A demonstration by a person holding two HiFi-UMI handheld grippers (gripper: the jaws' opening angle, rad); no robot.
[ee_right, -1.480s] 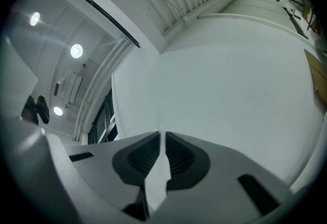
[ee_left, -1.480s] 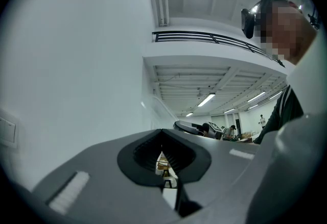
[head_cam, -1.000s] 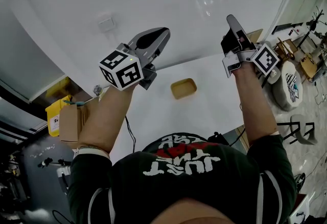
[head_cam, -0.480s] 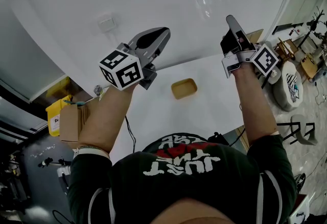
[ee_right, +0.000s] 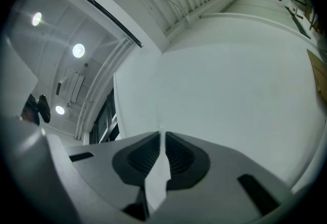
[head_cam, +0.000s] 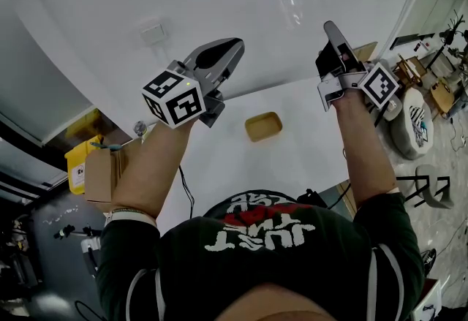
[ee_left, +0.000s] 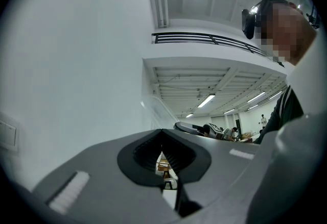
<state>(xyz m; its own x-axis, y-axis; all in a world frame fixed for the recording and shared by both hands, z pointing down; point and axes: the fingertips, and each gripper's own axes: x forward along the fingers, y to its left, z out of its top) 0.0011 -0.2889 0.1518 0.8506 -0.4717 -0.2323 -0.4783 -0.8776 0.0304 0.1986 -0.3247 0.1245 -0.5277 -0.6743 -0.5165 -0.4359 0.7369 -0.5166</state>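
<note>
While the small tan rectangular dish (head_cam: 263,126) sits on the white table (head_cam: 303,148), I hold my left claw (head_cam: 232,44) and right claw (head_cam: 329,25) raised well clear of it, both clenched shut and empty.

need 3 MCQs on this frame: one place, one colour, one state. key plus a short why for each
1. Where is the small tray?
A. on the white table
B. on the floor
C. on a shelf

2. What colour is the tray?
A. blue
B. tan
C. black

3. How do the right gripper jaws stand?
A. wide apart
B. clamped on the tray
C. together, nothing held

Key:
1 A: the head view shows it lying on the tabletop.
2 B: it reads tan against the white top.
3 C: the right gripper view shows the jaws meeting at the tips, with only wall beyond.
</note>
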